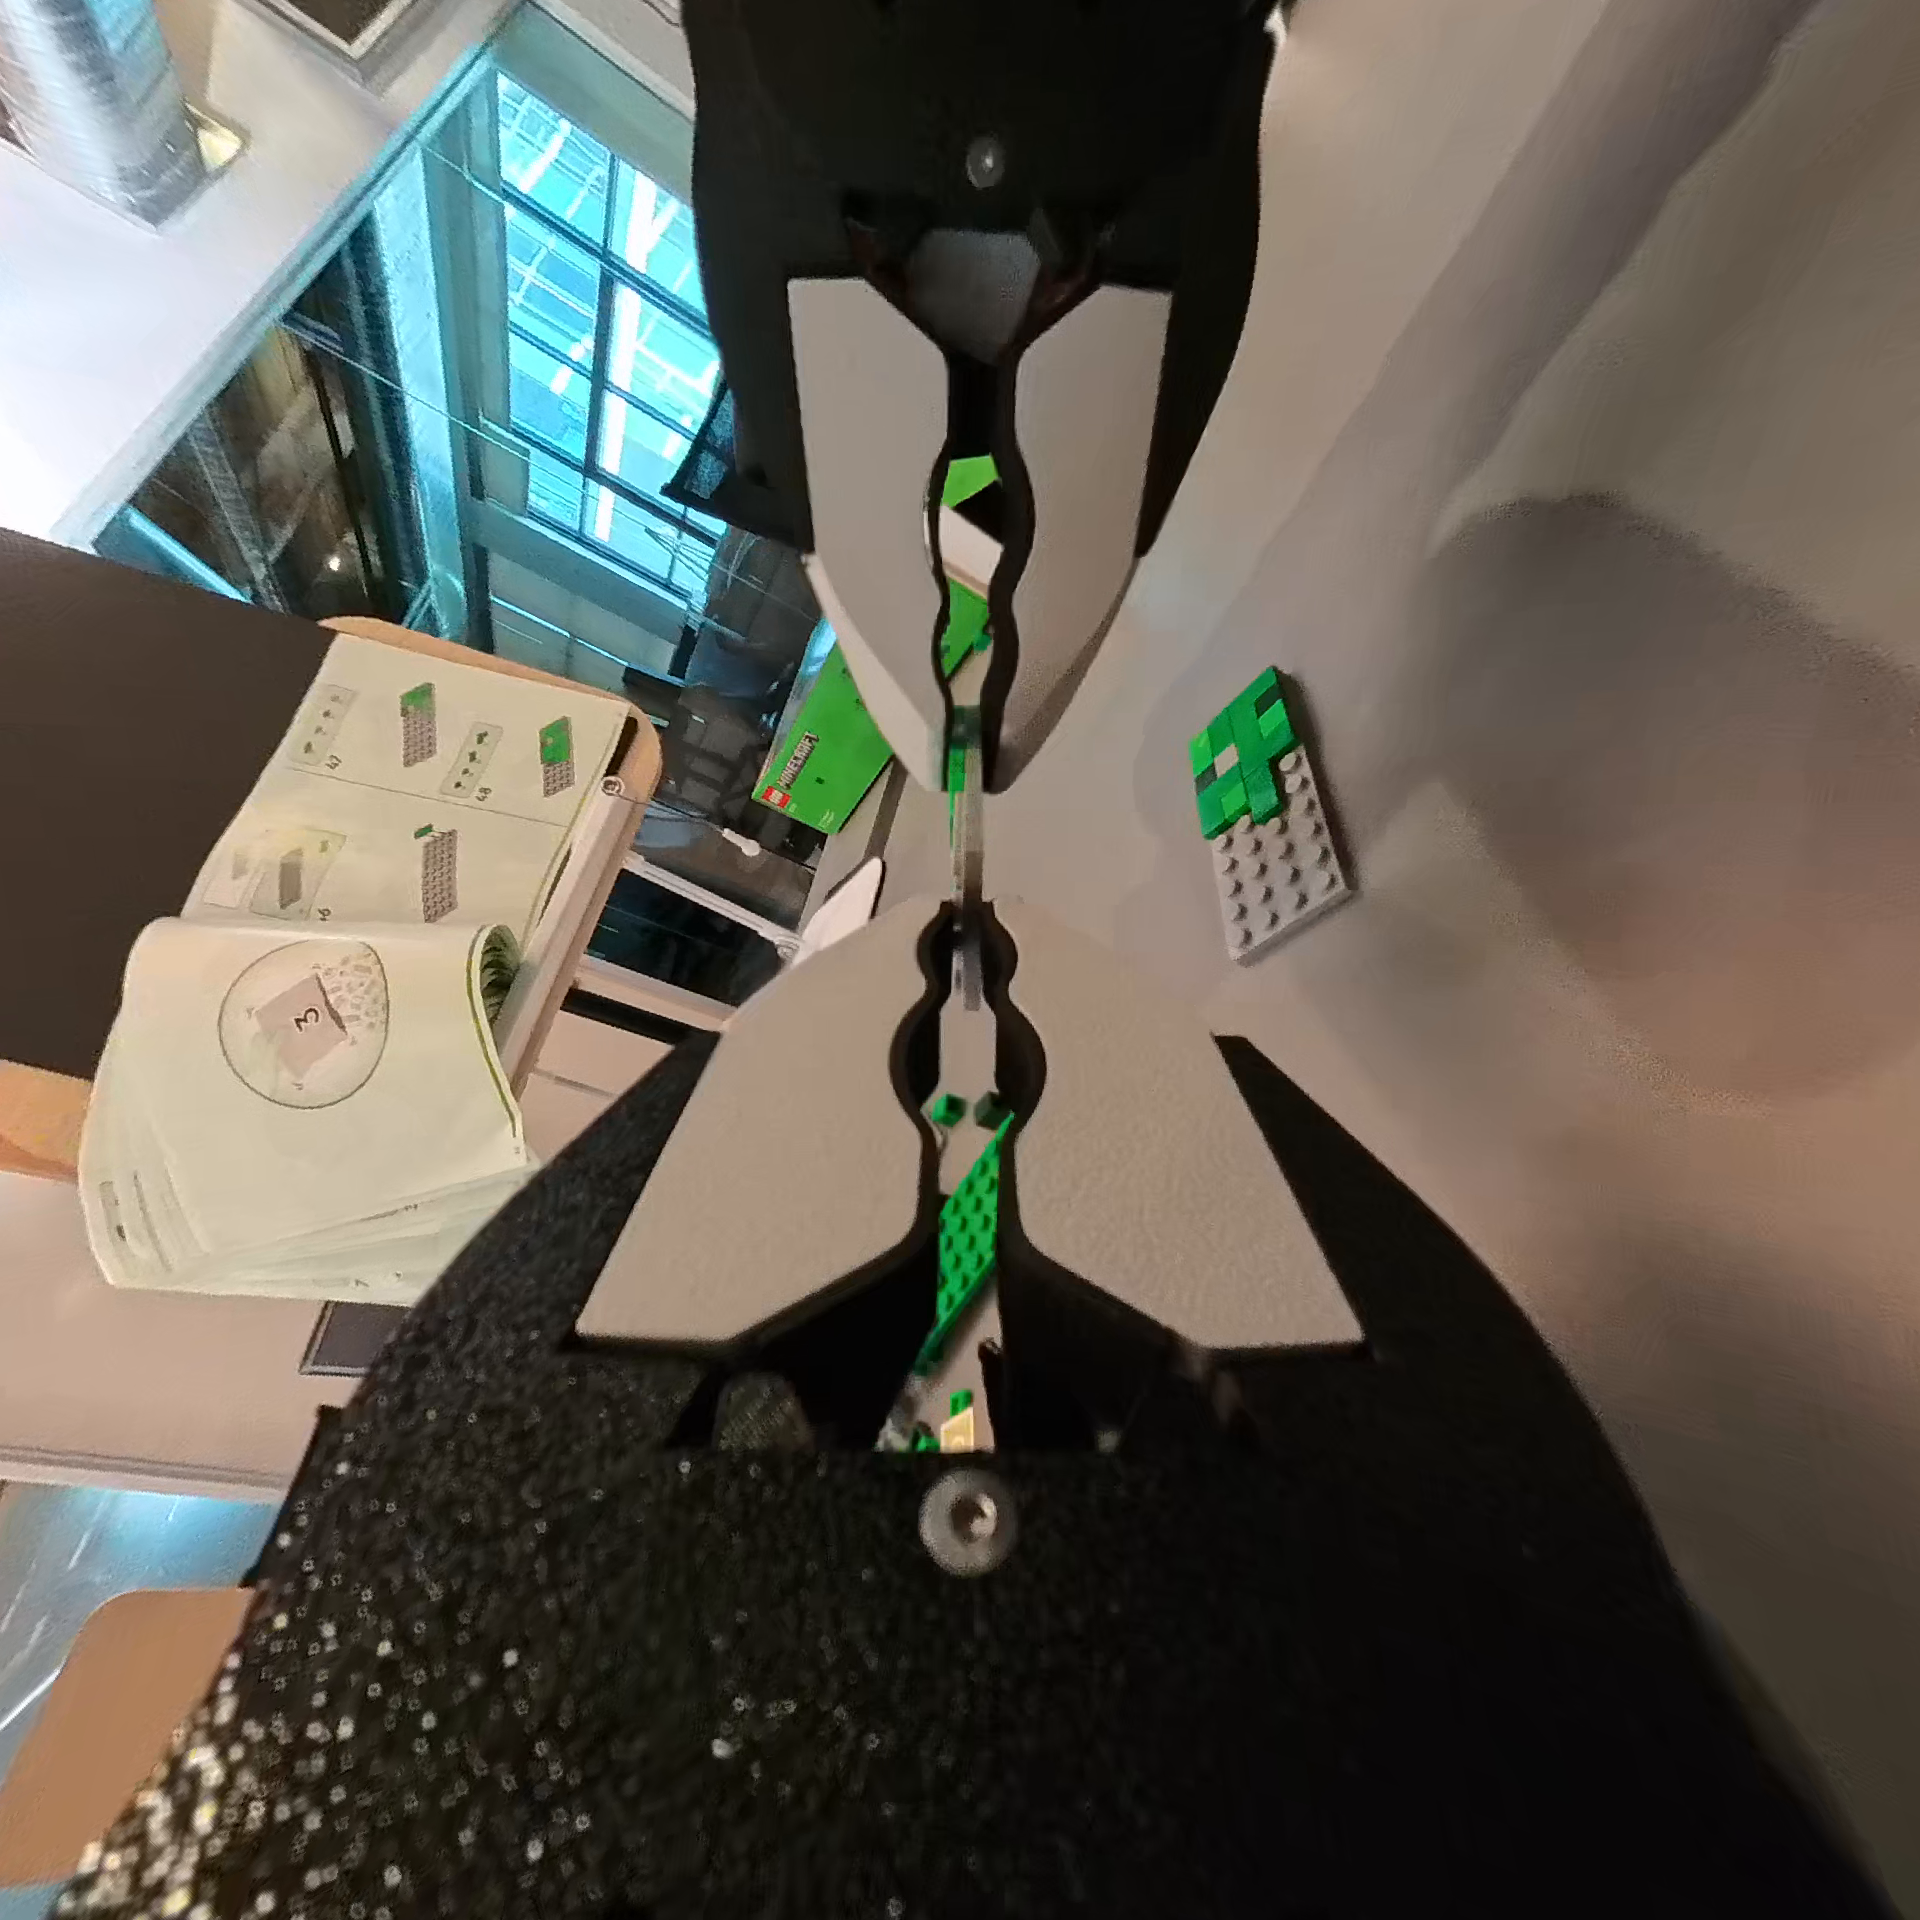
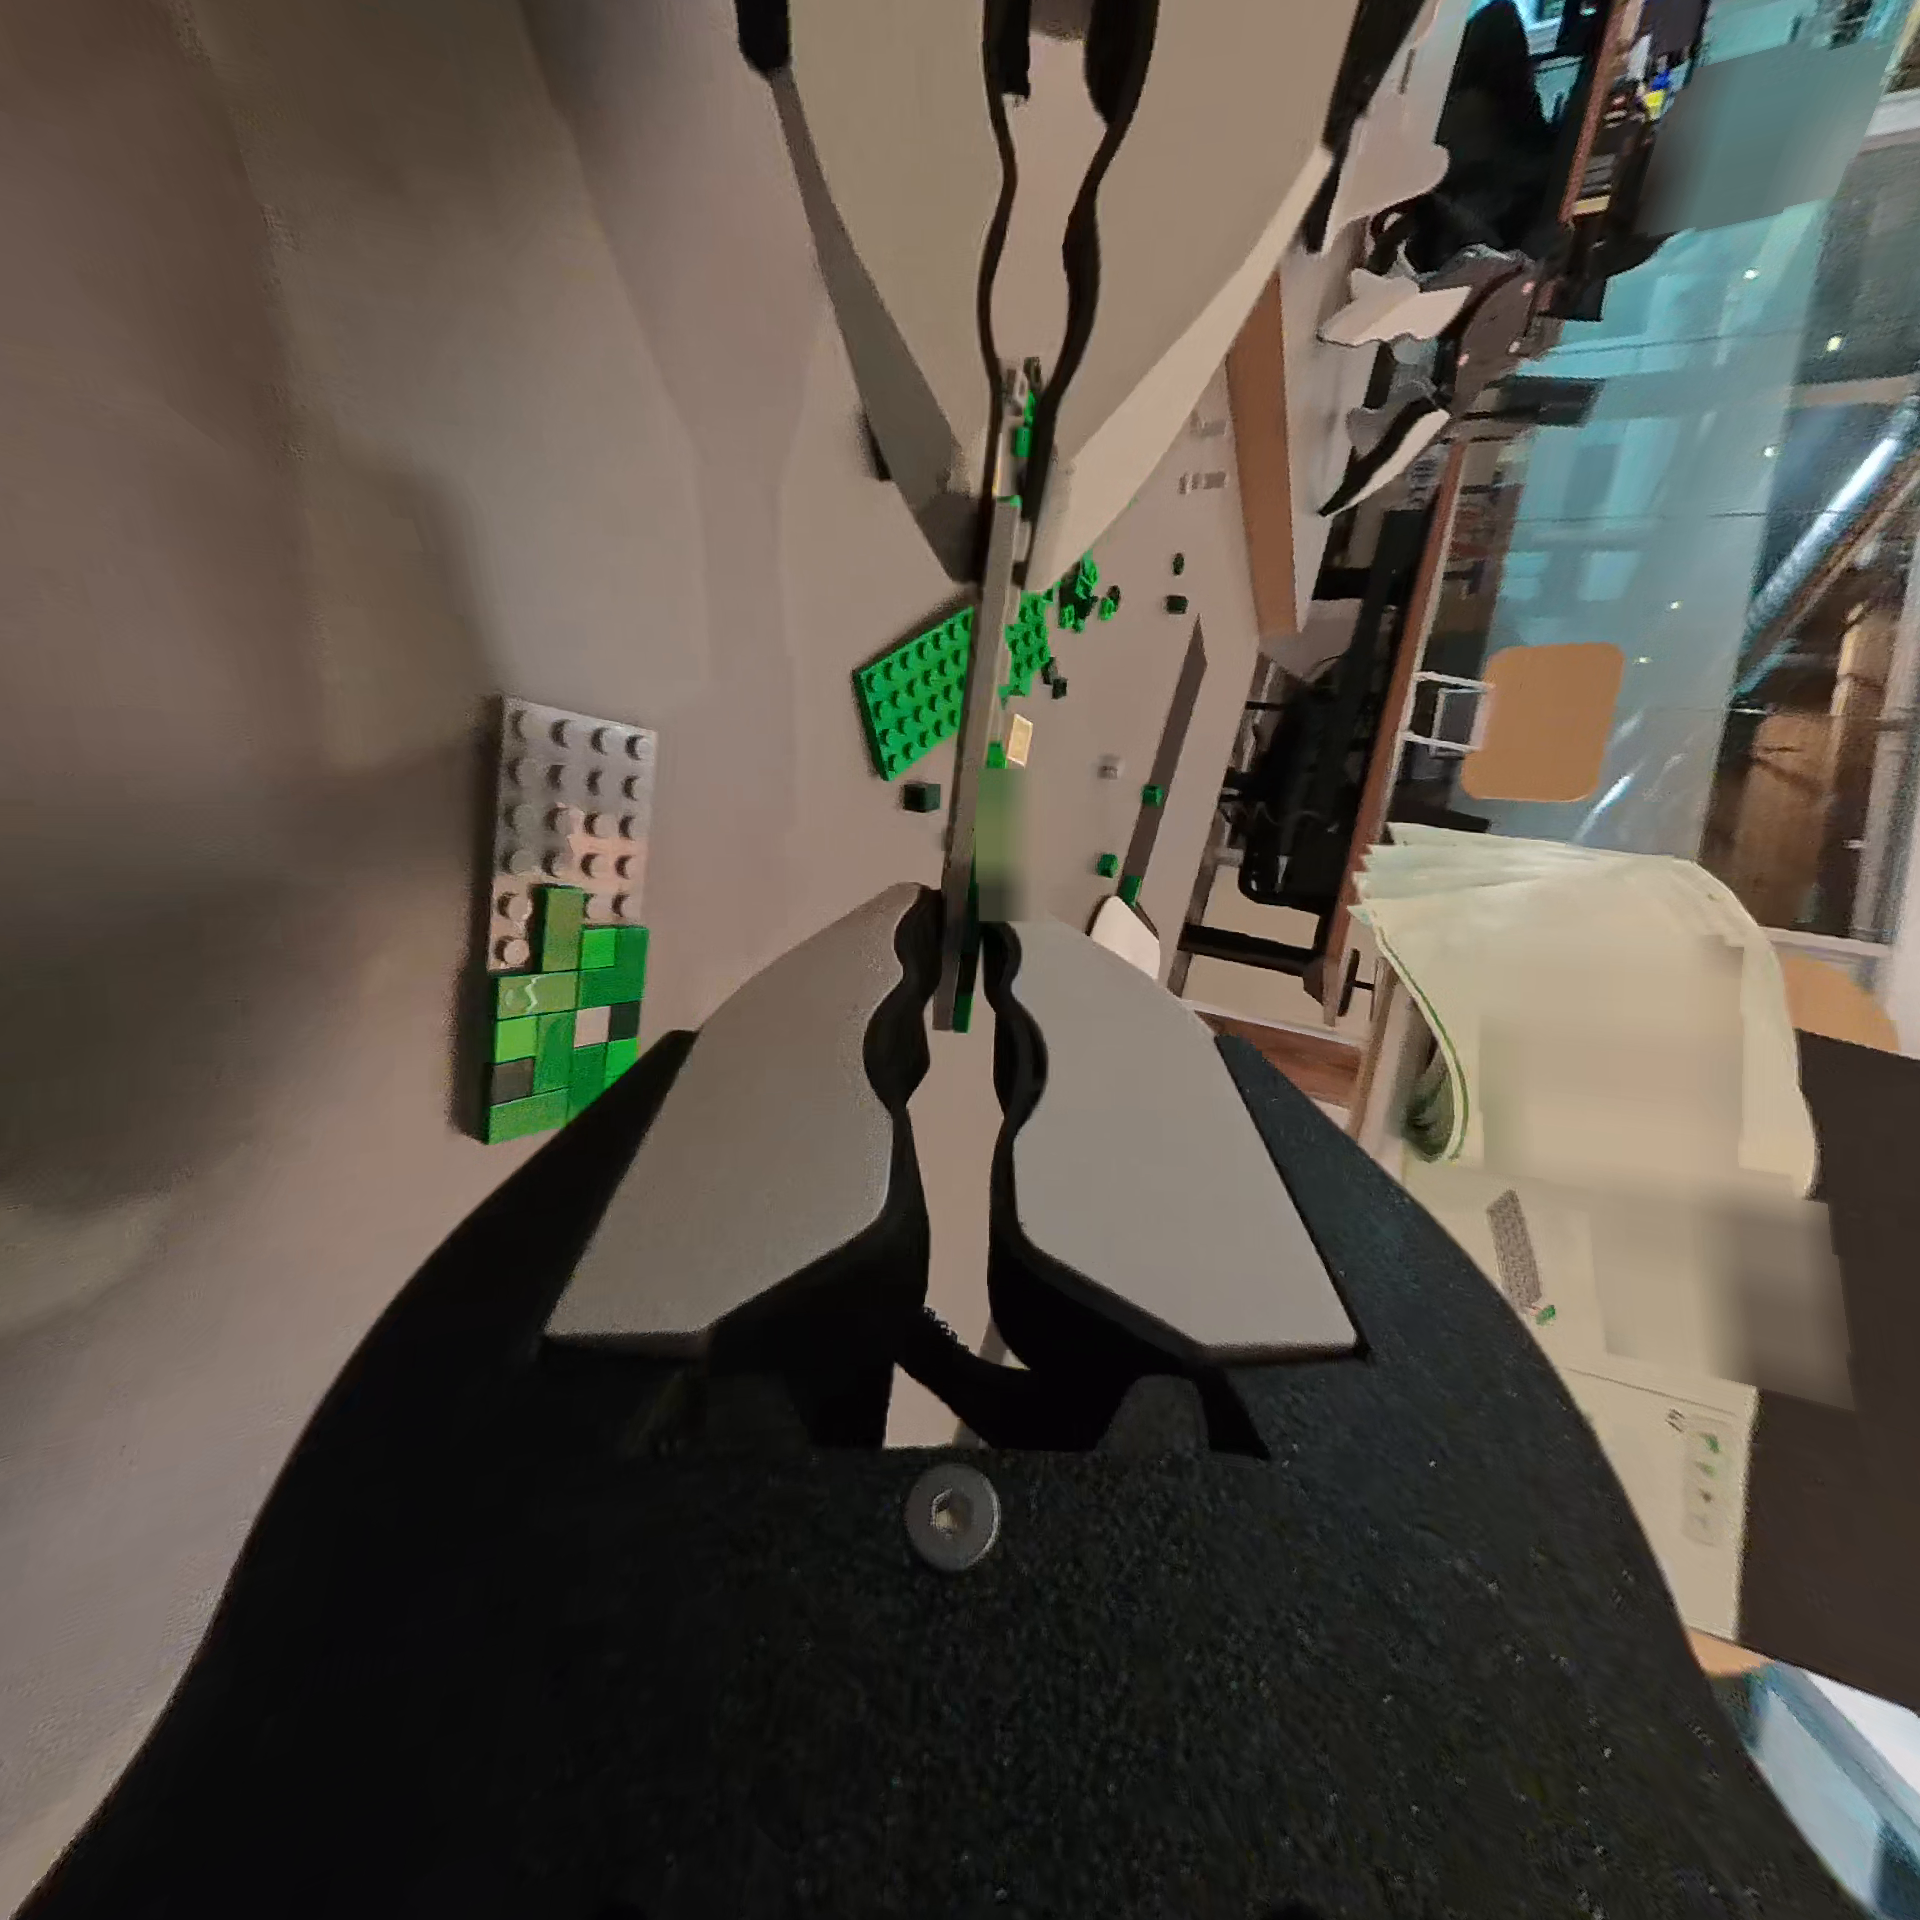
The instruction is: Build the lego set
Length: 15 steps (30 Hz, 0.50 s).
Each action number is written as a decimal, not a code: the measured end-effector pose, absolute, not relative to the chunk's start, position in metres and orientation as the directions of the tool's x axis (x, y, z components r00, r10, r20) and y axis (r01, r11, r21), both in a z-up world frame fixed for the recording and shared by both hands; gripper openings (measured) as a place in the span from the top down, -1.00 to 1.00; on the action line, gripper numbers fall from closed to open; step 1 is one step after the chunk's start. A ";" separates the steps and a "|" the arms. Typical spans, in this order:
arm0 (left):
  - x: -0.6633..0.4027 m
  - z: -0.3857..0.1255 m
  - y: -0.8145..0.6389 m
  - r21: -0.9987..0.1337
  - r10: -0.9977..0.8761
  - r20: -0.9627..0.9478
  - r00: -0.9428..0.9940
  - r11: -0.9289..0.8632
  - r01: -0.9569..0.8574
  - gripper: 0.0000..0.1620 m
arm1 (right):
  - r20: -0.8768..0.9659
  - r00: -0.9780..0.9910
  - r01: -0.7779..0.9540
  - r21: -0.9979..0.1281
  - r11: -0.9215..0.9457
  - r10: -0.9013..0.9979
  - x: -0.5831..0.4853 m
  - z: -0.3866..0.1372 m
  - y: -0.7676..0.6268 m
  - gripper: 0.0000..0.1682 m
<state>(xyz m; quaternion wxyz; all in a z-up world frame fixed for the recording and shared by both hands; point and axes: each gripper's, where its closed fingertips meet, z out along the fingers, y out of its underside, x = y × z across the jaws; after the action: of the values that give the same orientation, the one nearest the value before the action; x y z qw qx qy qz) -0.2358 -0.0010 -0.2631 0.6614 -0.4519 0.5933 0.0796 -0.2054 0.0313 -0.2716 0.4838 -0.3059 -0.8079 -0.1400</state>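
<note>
Lego plate [image 1: 968, 831], edge-on, pinched by both tools above grey table [image 1: 1558, 364]; windows [image 1: 582, 343] behind.

The flat plate [image 2: 569, 914] on the pale grey table [image 2: 312, 416] is grey with a patchwork of light and dark green tiles, another plate [image 2: 914, 691] is bright green, and the booklet [image 1: 312, 1039] is pale cream.

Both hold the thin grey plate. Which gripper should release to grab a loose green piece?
Left, probably. The small loose green lego pieces lie by the left gripper, at the far end of the thin grey plate; the right gripper sits farther back.
</note>
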 end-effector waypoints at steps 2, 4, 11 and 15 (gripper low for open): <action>-0.235 -0.263 0.002 -0.524 -0.433 -0.846 0.309 0.571 -0.633 0.82 | 0.879 -0.319 0.645 -0.074 0.761 0.355 -0.205 -0.271 0.039 0.93; -0.238 -0.264 0.011 -0.569 -0.456 -0.815 0.358 0.514 -0.642 0.68 | 0.875 -0.335 0.692 -0.023 0.721 0.350 -0.195 -0.279 0.060 0.93; -0.258 -0.269 0.034 -0.696 -0.511 -0.703 0.494 0.352 -0.626 0.65 | 0.816 -0.504 0.755 0.259 0.603 0.282 -0.149 -0.320 0.122 0.92; -0.266 -0.257 0.038 -0.720 -0.460 -0.691 0.558 0.373 -0.585 0.58 | 0.752 -0.599 0.703 0.328 0.631 0.276 -0.141 -0.335 0.123 0.82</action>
<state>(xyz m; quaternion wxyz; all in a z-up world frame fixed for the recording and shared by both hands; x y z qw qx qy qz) -0.2662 0.0379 -0.2572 0.6835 -0.5582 0.4681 0.0457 -0.1411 0.1233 -0.3348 0.3392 -0.2924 -0.8370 -0.3144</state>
